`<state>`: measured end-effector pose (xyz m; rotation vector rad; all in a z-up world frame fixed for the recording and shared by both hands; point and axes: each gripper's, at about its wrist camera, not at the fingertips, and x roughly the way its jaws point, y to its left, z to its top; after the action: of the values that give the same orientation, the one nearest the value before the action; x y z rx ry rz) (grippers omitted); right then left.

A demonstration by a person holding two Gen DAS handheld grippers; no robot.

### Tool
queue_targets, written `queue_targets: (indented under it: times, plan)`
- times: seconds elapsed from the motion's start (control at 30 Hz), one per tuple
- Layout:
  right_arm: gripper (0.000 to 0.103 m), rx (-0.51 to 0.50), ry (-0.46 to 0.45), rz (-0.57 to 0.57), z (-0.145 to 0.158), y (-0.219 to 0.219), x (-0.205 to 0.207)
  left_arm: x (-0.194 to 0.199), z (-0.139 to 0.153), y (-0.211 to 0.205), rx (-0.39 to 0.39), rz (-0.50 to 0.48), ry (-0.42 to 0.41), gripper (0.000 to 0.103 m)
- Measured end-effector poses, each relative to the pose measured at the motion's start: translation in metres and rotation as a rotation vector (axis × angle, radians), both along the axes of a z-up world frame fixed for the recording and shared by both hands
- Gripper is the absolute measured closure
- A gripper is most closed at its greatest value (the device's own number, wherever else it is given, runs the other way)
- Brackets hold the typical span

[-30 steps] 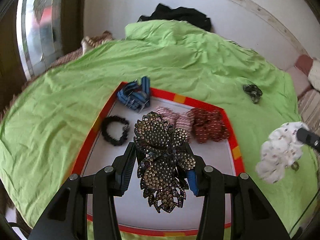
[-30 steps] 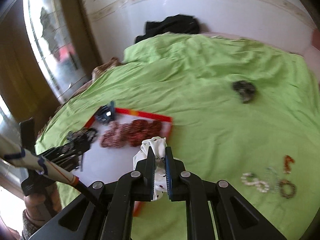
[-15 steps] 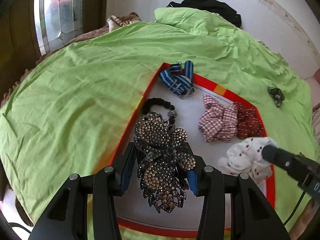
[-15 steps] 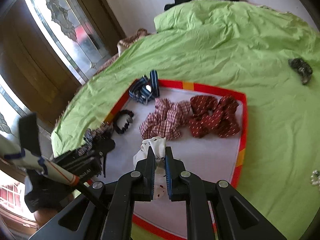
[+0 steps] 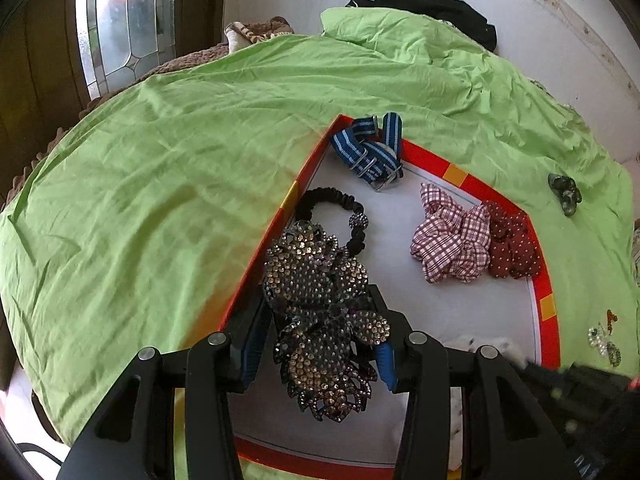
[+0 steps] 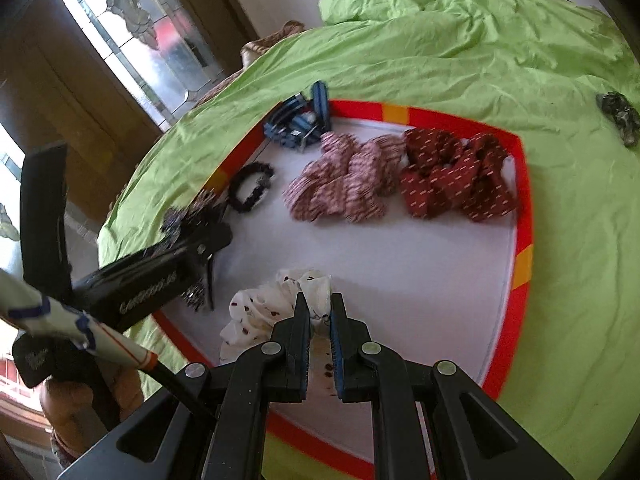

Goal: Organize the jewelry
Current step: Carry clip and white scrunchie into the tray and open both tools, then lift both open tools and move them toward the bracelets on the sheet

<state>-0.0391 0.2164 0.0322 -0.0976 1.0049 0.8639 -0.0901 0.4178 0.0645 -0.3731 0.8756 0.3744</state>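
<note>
Four items lie in the tray [image 6: 524, 208]. Left gripper [image 5: 320, 354] clamps the hair clip [image 5: 320, 312] and right gripper [image 6: 320, 320] clamps the white scrunchie [image 6: 276, 304], both over the tray; beads [image 5: 604, 340] remain beside it on the bed.

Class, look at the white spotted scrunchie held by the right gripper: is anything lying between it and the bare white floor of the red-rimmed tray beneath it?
Nothing visible. The right gripper is shut on the white spotted scrunchie over bare white floor of the tray. The checked scrunchie and dark red scrunchie lie farther back, apart from it.
</note>
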Motion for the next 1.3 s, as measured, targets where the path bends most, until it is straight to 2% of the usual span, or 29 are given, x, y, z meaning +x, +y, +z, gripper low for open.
queue_targets:
  times: [0.17, 0.2, 0.23, 0.3, 0.47, 0.8, 1.03, 1.2, 1.3]
  plan:
    - [0.090, -0.022, -0.050, 0.022, 0.000, 0.008, -0.011, -0.008, 0.011, 0.000, -0.012, -0.010, -0.071, 0.057]
    - [0.087, -0.021, -0.060, 0.021, 0.001, 0.007, -0.012, -0.010, 0.014, 0.000, -0.014, -0.015, -0.089, 0.053]
    - [0.079, -0.018, -0.064, 0.022, 0.002, 0.007, -0.012, -0.011, 0.016, -0.001, -0.016, -0.016, -0.104, 0.047]
    - [0.068, -0.008, -0.087, 0.010, 0.007, 0.004, -0.013, -0.016, 0.022, -0.002, -0.013, -0.014, -0.146, 0.044]
    - [0.067, 0.004, -0.153, -0.005, 0.024, -0.009, -0.019, -0.020, 0.029, -0.004, -0.011, -0.010, -0.188, 0.043]
    - [0.066, 0.000, -0.214, -0.069, 0.030, -0.060, -0.027, -0.023, 0.027, -0.011, 0.001, -0.002, -0.188, 0.042]
    - [0.066, -0.023, -0.220, -0.160, 0.025, -0.116, -0.023, -0.024, 0.025, -0.027, 0.040, -0.024, -0.180, 0.042]
    - [0.066, -0.038, -0.215, -0.239, 0.021, -0.161, -0.018, -0.024, 0.026, -0.046, 0.112, -0.046, -0.172, 0.042]
    - [0.066, -0.048, -0.206, -0.302, 0.017, -0.194, -0.014, -0.022, 0.026, -0.055, 0.125, -0.060, -0.175, 0.042]
